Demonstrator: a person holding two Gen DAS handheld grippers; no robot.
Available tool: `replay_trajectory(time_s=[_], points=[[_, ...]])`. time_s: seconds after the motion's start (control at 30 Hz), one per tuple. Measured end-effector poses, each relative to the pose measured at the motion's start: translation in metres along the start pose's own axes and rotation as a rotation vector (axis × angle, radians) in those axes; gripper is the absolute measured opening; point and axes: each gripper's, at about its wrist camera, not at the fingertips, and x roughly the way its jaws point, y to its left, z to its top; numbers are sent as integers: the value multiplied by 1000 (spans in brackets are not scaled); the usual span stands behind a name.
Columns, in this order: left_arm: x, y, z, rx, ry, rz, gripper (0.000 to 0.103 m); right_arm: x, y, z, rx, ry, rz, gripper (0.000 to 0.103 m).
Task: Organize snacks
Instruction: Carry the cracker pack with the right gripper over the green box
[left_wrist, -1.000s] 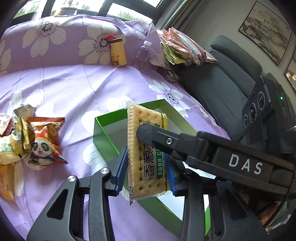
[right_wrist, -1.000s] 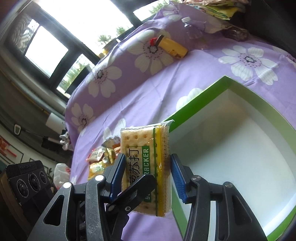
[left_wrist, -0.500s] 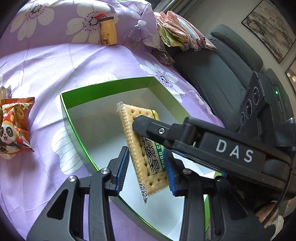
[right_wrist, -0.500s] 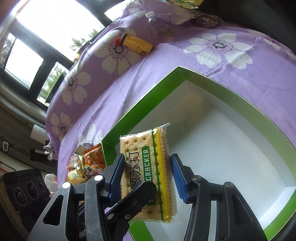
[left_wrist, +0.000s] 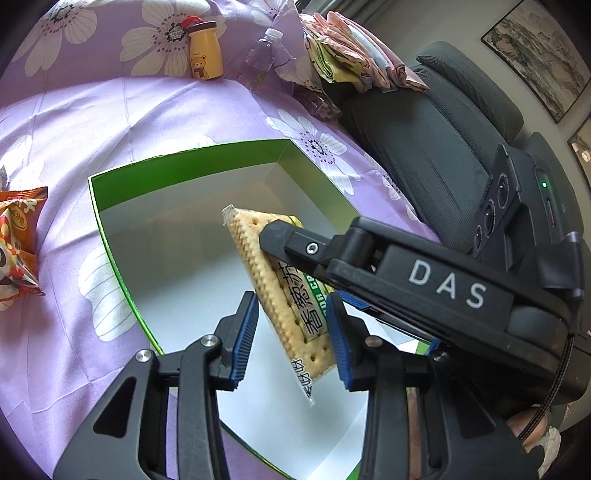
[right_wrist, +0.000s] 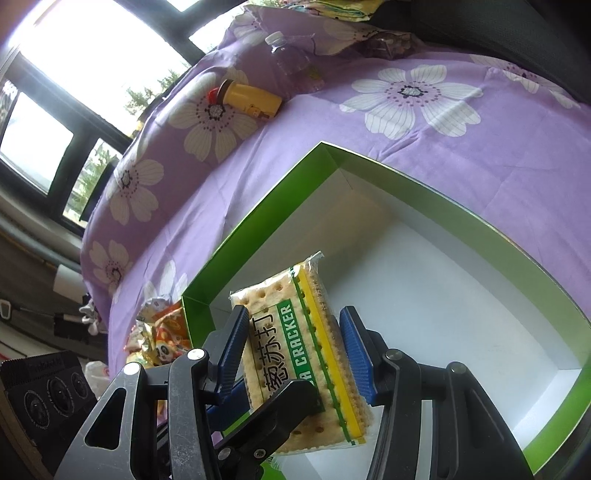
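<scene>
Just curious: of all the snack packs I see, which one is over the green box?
The cracker pack, held above the box; the others lie on the purple cloth.

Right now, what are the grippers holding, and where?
Both hold one cracker pack: left gripper by one end's faces, right gripper across its long edges.

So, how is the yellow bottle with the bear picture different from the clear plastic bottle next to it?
The yellow bear-print bottle is opaque, short and stout with a brown cap; the clear plastic water bottle is see-through and slimmer with a white cap. The yellow bottle bears a bear picture, while the clear bottle's label is too small to read. Both stand close together at the far edge of the purple flowered cloth, well behind the green-rimmed box.
</scene>
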Motion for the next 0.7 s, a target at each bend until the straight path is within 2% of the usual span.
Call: replay_trajectory(time_s=[0.2, 0.33, 0.53, 0.7], points=[[3, -1, 1, 2, 17, 20, 37, 1, -5, 1, 28, 6, 13, 54], [3, 1, 0, 13, 8, 60, 37, 4, -4, 0, 26, 25, 33, 54], [1, 4, 0, -2, 7, 24, 37, 4, -1, 0, 16, 18, 24, 54], [0, 4, 0, 1, -2, 28, 37, 4, -2, 0, 21, 24, 28, 54]])
